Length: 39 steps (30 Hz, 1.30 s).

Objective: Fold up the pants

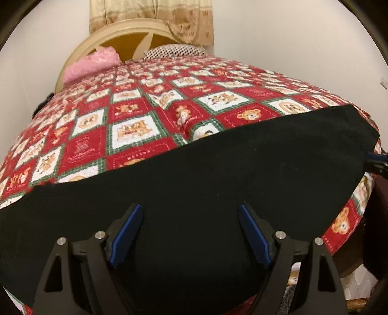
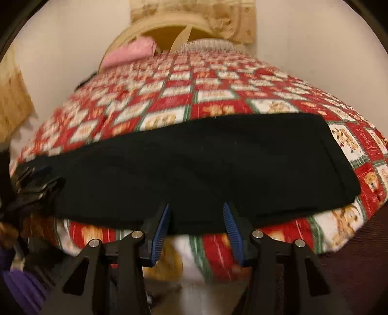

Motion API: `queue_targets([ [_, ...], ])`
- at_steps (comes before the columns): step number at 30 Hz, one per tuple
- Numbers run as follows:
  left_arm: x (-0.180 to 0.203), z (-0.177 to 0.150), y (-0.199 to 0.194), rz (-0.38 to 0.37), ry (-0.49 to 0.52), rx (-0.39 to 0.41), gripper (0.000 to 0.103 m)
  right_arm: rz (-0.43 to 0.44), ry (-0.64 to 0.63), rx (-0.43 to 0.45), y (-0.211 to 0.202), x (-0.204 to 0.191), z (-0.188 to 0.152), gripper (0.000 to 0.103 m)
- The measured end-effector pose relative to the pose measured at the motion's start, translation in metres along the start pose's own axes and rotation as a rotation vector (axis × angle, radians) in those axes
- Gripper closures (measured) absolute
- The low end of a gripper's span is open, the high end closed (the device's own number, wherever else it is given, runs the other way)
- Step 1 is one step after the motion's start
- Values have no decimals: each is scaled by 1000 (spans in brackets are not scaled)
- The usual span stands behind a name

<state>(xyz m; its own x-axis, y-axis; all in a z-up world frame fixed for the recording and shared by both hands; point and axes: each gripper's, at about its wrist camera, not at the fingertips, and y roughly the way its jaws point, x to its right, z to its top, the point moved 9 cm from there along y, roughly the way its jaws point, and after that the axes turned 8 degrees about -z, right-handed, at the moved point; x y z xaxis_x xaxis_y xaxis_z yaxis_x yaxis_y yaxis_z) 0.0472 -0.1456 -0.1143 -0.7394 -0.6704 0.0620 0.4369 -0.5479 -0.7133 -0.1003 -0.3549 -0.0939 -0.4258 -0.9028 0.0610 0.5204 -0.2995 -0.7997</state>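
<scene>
Black pants (image 1: 194, 174) lie flat across the near part of the bed, on a red patchwork quilt (image 1: 135, 116). My left gripper (image 1: 190, 210) is open, its blue-padded jaws hovering over the pants' near part, holding nothing. In the right wrist view the pants (image 2: 194, 164) stretch left to right, with a hemmed end at the right. My right gripper (image 2: 196, 209) is open at the pants' near edge, with nothing between its jaws. The right gripper's blue tip (image 1: 377, 160) peeks in at the left view's right edge.
A pink pillow (image 1: 92, 64) and a striped pillow (image 1: 174, 49) lie at the headboard (image 1: 126, 31) under a beige curtain (image 1: 150, 12). The bed edge drops off just below my right gripper. Dark clutter (image 2: 36, 189) sits at the left.
</scene>
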Motion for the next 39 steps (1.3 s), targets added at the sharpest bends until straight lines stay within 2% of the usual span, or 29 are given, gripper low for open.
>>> queue_targets([
  [3,4,-8,-6,11,23,0,18,5,-24,-30,-5,4,-16,55],
  [6,9,-18,-10,33,63,6,17,28,18,-31,-14,7,-13,55],
  [8,11,-22,-10,43,77,8,17,68,59,15,-24,6,-5,55],
  [10,13,-26,-13,53,85,11,17,127,92,101,-38,0,11,55],
  [12,16,-27,-15,61,96,12,17,142,78,149,-42,-11,23,55],
  [14,16,-26,-21,42,74,10,17,163,66,118,-34,-24,25,55],
  [17,12,-27,-23,12,44,21,17,204,165,91,-27,-19,15,55],
  [20,15,-28,-20,25,61,27,16,190,285,107,-23,6,0,55],
  [22,15,-28,-19,30,63,25,15,215,365,105,-20,20,-8,55],
  [24,14,-27,-18,26,53,25,15,242,408,98,-18,26,-10,55],
  [27,14,-27,-19,26,49,24,15,253,424,153,-20,30,-2,55],
  [30,14,-27,-19,32,49,20,15,240,469,111,-9,33,-1,55],
  [35,14,-27,-18,32,42,20,14,189,460,123,-9,28,1,55],
  [39,13,-27,-18,28,40,18,14,62,542,181,-16,61,7,57],
])
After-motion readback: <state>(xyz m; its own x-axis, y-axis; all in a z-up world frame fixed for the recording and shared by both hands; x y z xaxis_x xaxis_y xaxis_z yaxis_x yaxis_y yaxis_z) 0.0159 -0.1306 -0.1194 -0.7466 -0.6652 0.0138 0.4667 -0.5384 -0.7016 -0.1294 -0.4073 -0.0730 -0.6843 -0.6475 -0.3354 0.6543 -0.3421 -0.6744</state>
